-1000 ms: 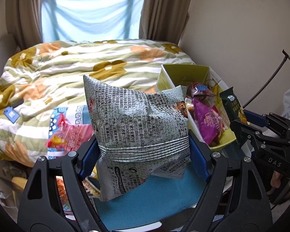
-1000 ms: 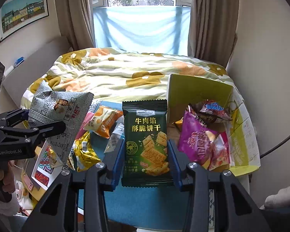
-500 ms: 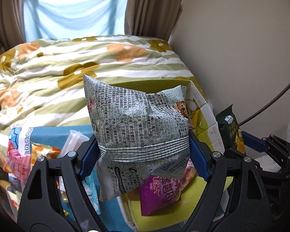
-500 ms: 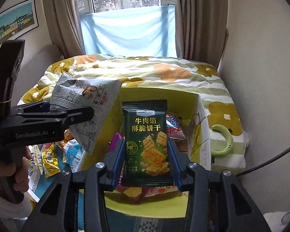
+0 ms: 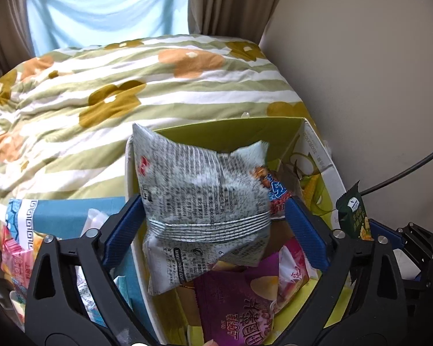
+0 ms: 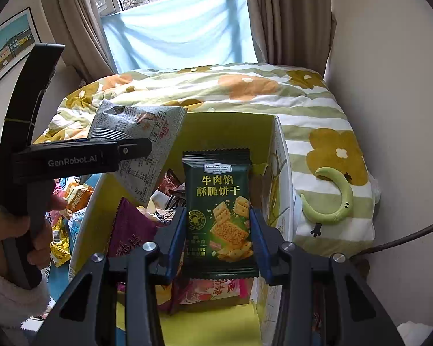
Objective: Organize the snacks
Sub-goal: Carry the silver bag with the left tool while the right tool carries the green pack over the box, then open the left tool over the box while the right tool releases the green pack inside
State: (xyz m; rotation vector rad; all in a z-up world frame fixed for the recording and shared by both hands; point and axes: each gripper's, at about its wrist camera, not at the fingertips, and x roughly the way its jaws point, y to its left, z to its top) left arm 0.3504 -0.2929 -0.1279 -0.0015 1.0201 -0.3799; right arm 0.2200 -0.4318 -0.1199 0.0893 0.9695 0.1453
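Note:
My left gripper has its blue pads spread wide; a grey printed snack bag hangs between them over the yellow-green cardboard box, blurred. The bag also shows in the right wrist view above the box's left wall. My right gripper is shut on a dark green biscuit packet, held upright over the box. A purple chip bag and other packets lie inside the box.
The box stands against a flowered quilt on the bed, with a wall to the right. Loose snack packets lie on a blue cloth left of the box. A green crescent toy lies on the quilt.
Both grippers moved right and forward over the box. My left gripper's pads have spread apart from the grey bag. The right keeps its packet.

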